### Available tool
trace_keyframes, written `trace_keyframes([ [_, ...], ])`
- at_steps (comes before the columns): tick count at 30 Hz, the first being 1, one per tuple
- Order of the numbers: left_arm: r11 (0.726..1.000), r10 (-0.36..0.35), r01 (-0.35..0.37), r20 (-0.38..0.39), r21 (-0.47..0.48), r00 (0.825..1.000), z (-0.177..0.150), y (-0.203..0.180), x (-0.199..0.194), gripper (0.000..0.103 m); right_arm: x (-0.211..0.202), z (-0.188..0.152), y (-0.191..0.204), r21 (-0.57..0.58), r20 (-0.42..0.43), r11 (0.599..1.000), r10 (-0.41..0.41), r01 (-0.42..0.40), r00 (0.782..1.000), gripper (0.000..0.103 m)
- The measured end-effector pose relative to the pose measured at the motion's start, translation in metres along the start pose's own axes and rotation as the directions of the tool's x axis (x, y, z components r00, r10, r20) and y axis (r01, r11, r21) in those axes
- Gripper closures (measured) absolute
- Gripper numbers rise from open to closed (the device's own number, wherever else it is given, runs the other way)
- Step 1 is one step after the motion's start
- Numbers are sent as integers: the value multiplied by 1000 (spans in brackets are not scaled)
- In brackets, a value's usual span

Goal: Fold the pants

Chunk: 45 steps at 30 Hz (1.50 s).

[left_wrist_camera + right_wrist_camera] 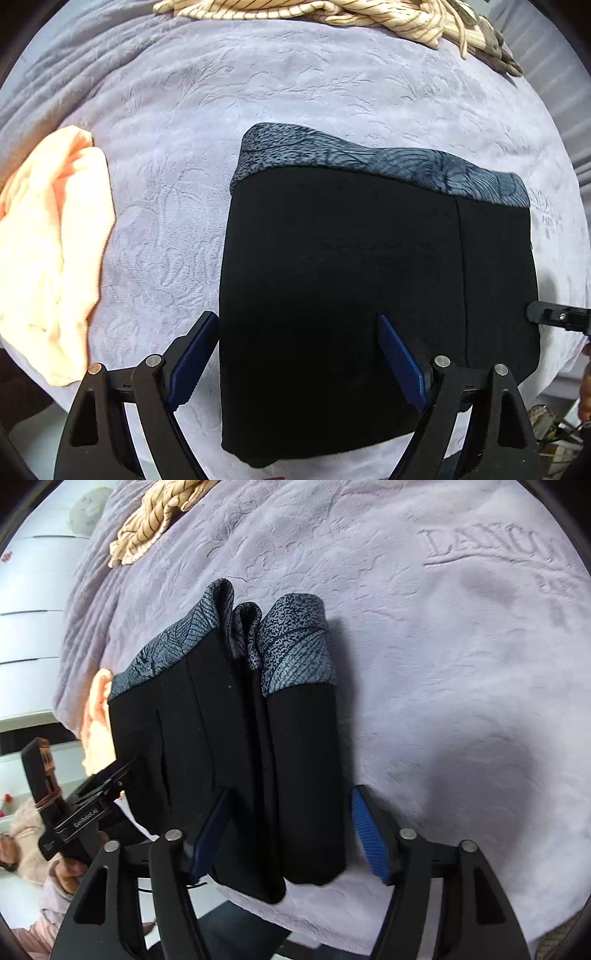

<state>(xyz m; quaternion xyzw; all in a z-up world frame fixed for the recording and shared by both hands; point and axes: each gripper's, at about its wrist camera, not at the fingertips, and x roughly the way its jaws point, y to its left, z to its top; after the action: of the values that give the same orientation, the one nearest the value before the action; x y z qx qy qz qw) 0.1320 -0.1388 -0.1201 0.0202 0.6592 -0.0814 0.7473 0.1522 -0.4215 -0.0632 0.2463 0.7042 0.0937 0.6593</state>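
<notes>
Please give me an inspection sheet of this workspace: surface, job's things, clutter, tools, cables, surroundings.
Surface: lilac plush blanket, embossed lettering.
Job's things: black pants folded into a compact stack, patterned grey waistband at the far end.
Clutter: peach cloth to the pants' left; striped cream garment at the far edge.
Tools: left tool open over the pants; right tool open, holding nothing.
Cables: nothing seen.
Surroundings: white wall panels.

Folded pants point(369, 288) on blanket point(295, 81); towel point(55, 240) left; striped garment point(332, 11) behind.
</notes>
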Motion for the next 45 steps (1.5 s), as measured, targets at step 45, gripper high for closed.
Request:
trace_keyframes([
  [45,992,118,-118,5,44,993,-16,-35,-37,15,-29,-16,94,-65,170,943,-311,326,935,0],
])
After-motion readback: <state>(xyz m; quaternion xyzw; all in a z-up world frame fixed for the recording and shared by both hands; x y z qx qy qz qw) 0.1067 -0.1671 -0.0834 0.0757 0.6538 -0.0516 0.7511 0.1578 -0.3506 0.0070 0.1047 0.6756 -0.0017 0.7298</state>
